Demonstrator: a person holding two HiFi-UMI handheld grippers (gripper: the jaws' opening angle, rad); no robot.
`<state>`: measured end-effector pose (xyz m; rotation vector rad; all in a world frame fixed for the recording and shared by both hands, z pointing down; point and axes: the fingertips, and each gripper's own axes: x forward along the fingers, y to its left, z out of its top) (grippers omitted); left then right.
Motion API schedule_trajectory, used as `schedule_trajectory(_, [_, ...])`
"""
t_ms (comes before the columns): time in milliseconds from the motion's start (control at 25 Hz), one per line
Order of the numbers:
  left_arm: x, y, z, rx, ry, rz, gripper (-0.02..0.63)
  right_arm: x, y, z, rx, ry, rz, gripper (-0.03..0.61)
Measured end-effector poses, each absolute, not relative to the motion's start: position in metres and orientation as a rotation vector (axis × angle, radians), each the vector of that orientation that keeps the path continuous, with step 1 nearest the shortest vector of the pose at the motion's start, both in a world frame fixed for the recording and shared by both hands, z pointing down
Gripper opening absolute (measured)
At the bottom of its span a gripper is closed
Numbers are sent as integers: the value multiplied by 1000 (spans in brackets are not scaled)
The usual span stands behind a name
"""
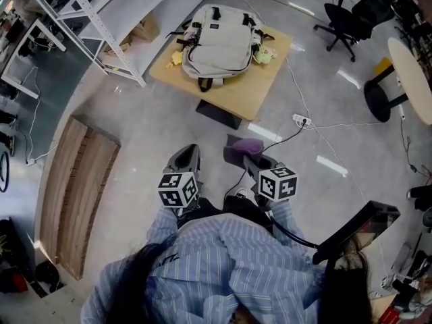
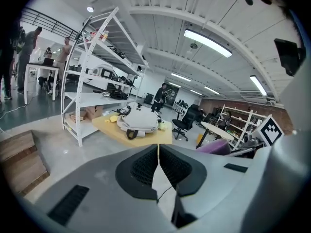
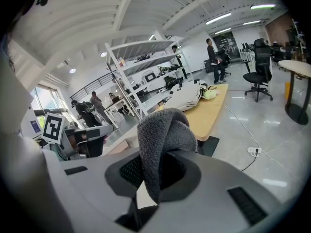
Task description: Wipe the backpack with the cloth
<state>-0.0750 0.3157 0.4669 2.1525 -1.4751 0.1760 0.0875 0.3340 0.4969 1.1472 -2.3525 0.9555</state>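
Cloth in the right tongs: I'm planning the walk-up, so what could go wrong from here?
The cloth is pinched by one fold and bulges above, so it might slip out when wiping. The power strip lies on the floor beside the table: a trip hazard. Wiping could knock the green toy beside the backpack off.

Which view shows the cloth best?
Right gripper view: the cloth fills the centre, clamped between the right tongs. Head view shows only a small purple bunch of it; left gripper view, a purple edge.
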Motion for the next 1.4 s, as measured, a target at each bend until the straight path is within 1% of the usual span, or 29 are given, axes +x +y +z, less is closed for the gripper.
schedule_trajectory(360, [-39,318,475,2042,-1569,157,14,140,326,512,1061,-2346,972,41])
schedule_trajectory(720, [-19,302,481,2010,-1592,184,14,165,307,523,1061,-2333,1022,41])
schedule_trajectory(960, [-36,264,493,2011,-1586,201,14,158,277,531,1107,-2319,1034,41])
schedule_trajectory(1240, [-58,177,483,2074,-1553,194,14,156,209,524,1236,-2273,1051,41])
schedule_trajectory(1400, [-87,129,483,2102,-1536,228,14,126,161,518,1264,-2267,1043,41])
